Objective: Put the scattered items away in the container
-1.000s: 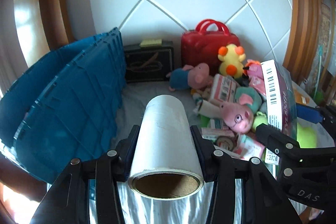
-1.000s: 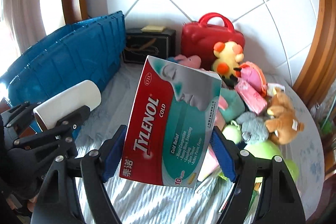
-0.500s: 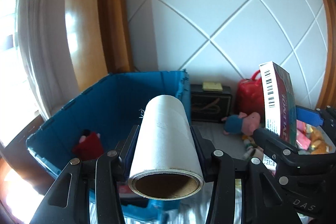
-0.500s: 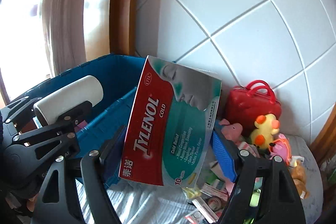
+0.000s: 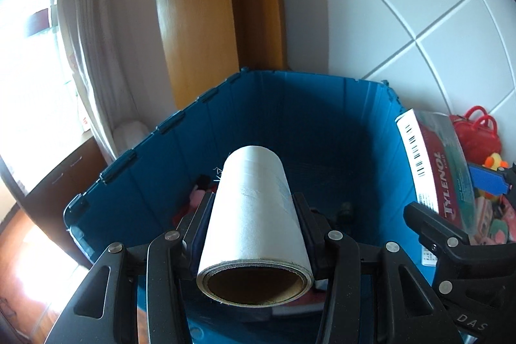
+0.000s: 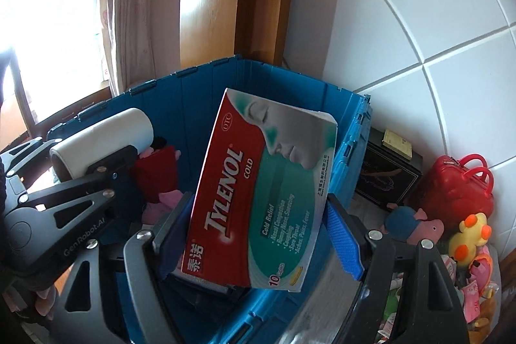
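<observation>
Left wrist view: the left tongs [image 5: 253, 223] pinch a white roll [image 5: 254, 215] across its curved sides, poised above the blue container [image 5: 322, 118], whose far wall fills twelve o'clock. It looks light, with a stiff cardboard core and a smooth, slippery wrap, so gripping mid-length seems wise. At three o'clock, the right tongs [image 6: 259, 231] pinch a Tylenol box [image 6: 261, 192] by its long edges, also over the container; thin card, likely light and crushable. It reads "TYLENOL COLD", "OTC", "Cold Relief", "10". One gripper arm reads "GenRobot.AI".
</observation>
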Available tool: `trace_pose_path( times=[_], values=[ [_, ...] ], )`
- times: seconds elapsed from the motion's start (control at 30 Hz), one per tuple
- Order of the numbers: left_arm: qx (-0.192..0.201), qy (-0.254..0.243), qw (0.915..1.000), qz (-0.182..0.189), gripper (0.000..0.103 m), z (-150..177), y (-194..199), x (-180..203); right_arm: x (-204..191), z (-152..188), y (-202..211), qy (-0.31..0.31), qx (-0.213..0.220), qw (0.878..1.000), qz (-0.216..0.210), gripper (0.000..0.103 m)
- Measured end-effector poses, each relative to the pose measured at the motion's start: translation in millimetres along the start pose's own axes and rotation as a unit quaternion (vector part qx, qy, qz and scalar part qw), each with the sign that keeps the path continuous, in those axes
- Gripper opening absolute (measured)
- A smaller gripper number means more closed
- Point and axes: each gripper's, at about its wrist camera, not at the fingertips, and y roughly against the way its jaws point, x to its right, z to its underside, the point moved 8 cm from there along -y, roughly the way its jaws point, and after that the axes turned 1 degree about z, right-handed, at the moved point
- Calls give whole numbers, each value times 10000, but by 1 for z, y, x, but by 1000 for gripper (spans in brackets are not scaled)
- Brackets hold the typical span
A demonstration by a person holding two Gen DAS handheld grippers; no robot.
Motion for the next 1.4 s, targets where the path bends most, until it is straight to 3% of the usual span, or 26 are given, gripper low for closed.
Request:
trace_pose_path(
  times=[0.13, 0.2, 0.4, 0.5, 0.7, 0.77, 0.83, 0.9, 0.97, 1.17, 1.4],
  values=[
    [-356, 29, 9993, 101, 46, 11, -31, -11, -17, 1, -24, 259, -285, 9992, 68, 78],
    [-464, 48, 9988, 156, 46, 15, -39, -12, -22, 2, -30, 361, -369, 9986, 151, 68],
    [-466, -32, 9986, 242, 48, 18, -37, -1, -10, 7, -34, 275, -451, 9982, 273, 66],
    [-300, -15, 9994, 180, 83, 15, -26, 0, -7, 9, -33, 220, -476, 9982, 291, 66],
    [-189, 6, 9996, 186, 85, 13, -12, -3, -7, 10, -23, 162, -420, 9985, 296, 66],
    [-174, 34, 9997, 177, 88, 14, -8, -4, -9, 10, -14, 147, -341, 9989, 280, 72],
    [-121, 33, 9998, 162, 91, 14, -1, -5, -11, 9, -5, 117, -235, 9992, 294, 84],
    [-48, 56, 9999, 139, 93, 15, 8, -6, -10, 9, 5, 78, -129, 9994, 297, 86],
    [31, 96, 9998, 146, 96, 16, 18, -6, -8, 10, 17, 8, -8, 9995, 309, 101],
    [417, 219, 9984, 317, 102, 17, 64, 6, 4, 24, 58, -158, 255, 9990, 324, 103],
    [480, 42, 9969, 630, 102, 32, 105, 53, 37, 62, 108, -467, 365, 9971, 474, 103]
  ],
)
